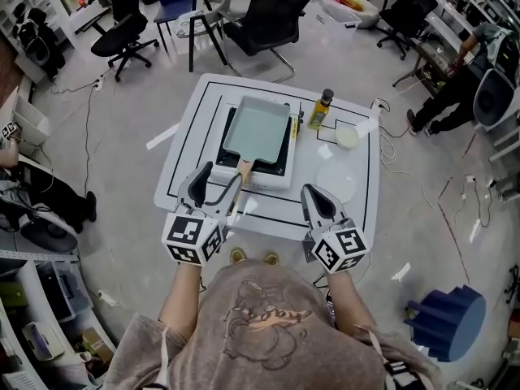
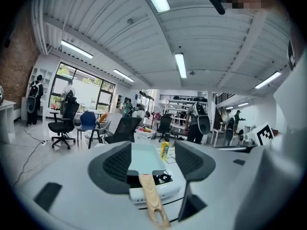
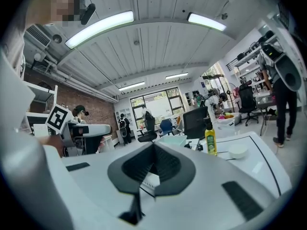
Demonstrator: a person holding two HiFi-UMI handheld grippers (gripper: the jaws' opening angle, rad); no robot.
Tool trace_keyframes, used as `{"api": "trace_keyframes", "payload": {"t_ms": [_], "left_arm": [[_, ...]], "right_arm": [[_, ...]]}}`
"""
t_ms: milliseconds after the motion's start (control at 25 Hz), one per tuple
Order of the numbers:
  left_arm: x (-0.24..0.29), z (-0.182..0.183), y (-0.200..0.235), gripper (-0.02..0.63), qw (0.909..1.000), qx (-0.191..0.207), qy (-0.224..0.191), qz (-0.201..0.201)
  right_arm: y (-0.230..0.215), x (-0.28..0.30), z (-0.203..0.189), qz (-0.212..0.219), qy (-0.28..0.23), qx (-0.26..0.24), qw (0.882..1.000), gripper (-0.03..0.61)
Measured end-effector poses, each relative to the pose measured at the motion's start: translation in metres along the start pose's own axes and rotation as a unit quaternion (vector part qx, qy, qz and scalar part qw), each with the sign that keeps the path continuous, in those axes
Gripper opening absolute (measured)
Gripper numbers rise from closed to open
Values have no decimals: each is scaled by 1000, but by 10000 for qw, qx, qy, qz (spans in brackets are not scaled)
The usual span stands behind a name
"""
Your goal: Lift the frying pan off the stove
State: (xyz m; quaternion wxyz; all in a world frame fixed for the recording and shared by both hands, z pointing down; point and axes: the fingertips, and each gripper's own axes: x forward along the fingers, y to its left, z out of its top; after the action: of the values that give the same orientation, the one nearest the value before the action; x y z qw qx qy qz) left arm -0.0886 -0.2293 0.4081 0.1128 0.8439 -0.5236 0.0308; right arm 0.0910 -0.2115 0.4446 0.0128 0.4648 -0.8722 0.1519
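White table: stove, bottle, bowl, plate

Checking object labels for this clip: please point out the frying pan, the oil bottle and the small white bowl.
frying pan (image 1: 256,128), head view, middle of its pale inner floor.
oil bottle (image 1: 318,114), head view, on its yellow body.
small white bowl (image 1: 347,137), head view, at its centre.

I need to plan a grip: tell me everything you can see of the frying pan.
The frying pan is rectangular, pale green, shallow and empty, with a light wooden handle that has a slot at its end. It sits on the white stove, handle toward the person, lying between the left gripper's open jaws, which don't press it.
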Motion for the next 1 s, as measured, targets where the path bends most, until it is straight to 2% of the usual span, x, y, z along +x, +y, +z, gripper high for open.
{"api": "trace_keyframes", "payload": {"t_ms": [160, 280, 440, 680, 1000], "left_arm": [[8, -7, -1, 328, 9998, 19, 175, -65], [16, -17, -1, 331, 9993, 3, 348, -147], [31, -39, -1, 330, 9960, -6, 811, -371], [48, -68, -4, 330, 9862, 160, 1530, -606], [57, -102, -9, 331, 9686, 115, 2340, -832]], "right_arm": [[-2, 0, -1, -24, 6, 38, 10000, 0], [-5, -1, -4, -53, 11, 81, 10000, 0], [-9, -2, -7, -99, 21, 155, 9998, 0], [-12, -4, -11, -142, 15, 229, 9996, 0], [-19, -9, -17, -207, 27, 397, 9990, 0]]}}
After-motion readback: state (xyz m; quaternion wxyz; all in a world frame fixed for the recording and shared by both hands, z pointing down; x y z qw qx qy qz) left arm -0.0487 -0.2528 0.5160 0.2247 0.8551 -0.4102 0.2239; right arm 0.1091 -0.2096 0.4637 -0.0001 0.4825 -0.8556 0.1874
